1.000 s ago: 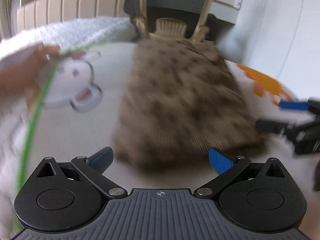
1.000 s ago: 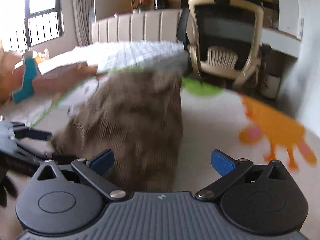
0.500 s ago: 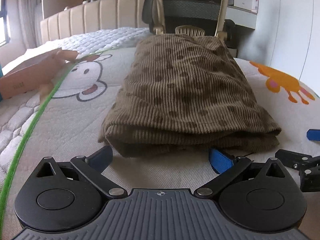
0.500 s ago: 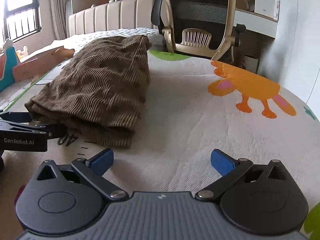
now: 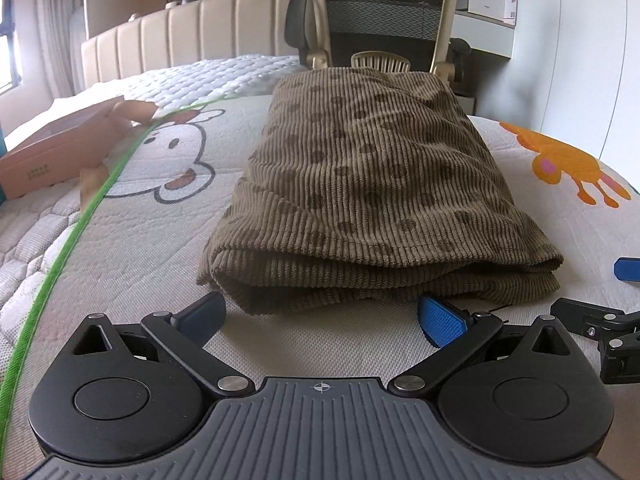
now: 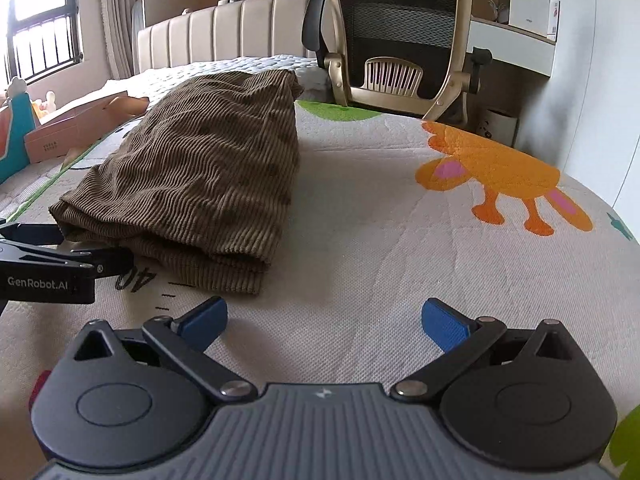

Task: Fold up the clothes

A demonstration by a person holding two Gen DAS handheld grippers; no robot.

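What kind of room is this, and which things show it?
Most likely a bedroom at home: a padded headboard stands at the far end, the brown corduroy garment lies folded on a cartoon-printed mattress, and an office chair stands beside it.

A mesh office chair [image 6: 400,40] stands beyond the cartoon-printed mattress [image 6: 400,240].

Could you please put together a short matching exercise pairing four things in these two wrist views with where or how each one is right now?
Things:
1. brown corduroy garment
2. left gripper
3. office chair
4. cardboard box

States or places:
a. stands behind the far end of the bed
b. lies folded in layers on the printed mat
c. sits at the left side of the bed
d. open, empty, just short of the fold's near edge

Pairs: 1-b, 2-d, 3-a, 4-c
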